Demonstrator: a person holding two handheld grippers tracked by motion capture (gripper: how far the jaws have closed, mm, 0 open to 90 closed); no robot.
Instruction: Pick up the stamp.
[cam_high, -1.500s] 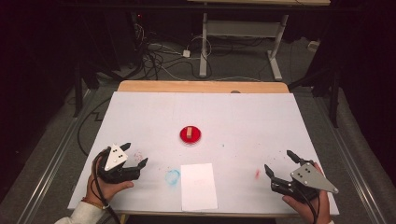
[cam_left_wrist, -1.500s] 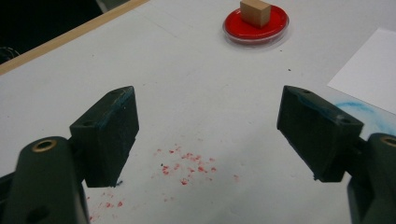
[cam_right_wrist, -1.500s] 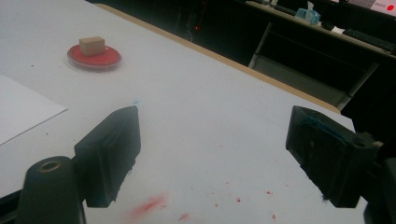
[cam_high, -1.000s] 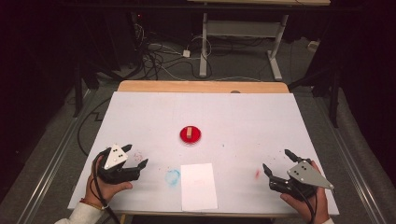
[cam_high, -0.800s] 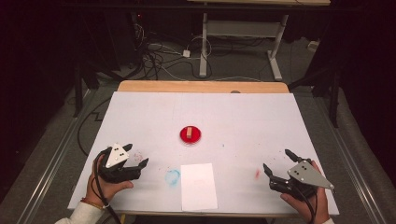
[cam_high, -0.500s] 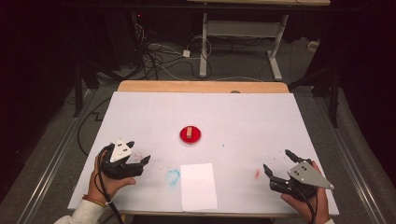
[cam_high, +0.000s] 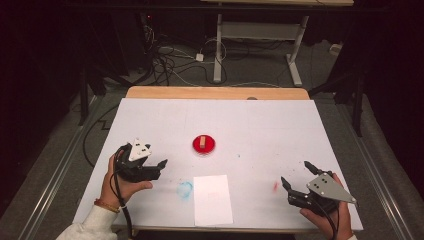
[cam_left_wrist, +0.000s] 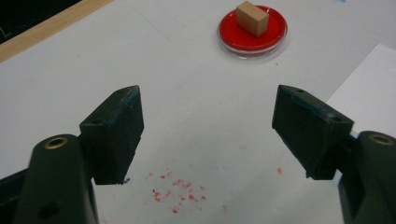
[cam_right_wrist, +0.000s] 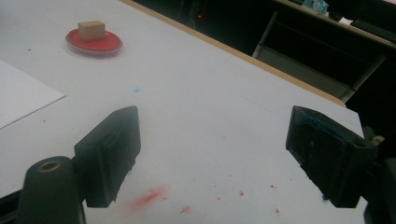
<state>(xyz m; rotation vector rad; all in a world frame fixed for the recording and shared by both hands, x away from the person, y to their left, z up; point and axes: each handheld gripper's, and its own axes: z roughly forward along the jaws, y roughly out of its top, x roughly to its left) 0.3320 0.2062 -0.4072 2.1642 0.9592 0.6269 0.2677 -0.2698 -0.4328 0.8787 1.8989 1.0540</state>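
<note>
A small wooden block (cam_high: 202, 141) stands on a round red dish (cam_high: 204, 146) near the middle of the white table. My left gripper (cam_high: 158, 168) is held low at the front left, open, with its jaws toward the dish and nothing between them. The left gripper view has the gripper (cam_left_wrist: 208, 97) open over bare table, with the dish (cam_left_wrist: 268, 35) and block (cam_left_wrist: 252, 17) farther ahead. My right gripper (cam_high: 295, 173) is at the front right, also open and empty. From the right gripper (cam_right_wrist: 212, 116) the dish (cam_right_wrist: 94, 44) and block (cam_right_wrist: 91, 30) lie far off to the upper left.
A white sheet of paper (cam_high: 212, 199) lies at the front edge between the grippers. A blue smudge (cam_high: 184, 189) and a red smudge (cam_high: 275, 186) mark the table. The wooden back edge (cam_high: 215, 92) bounds the far side, with cables (cam_high: 170, 62) on the floor beyond.
My left gripper has moved up the table and a little right, toward the dish. The right gripper has barely shifted. Dish, block and paper have stayed put.
</note>
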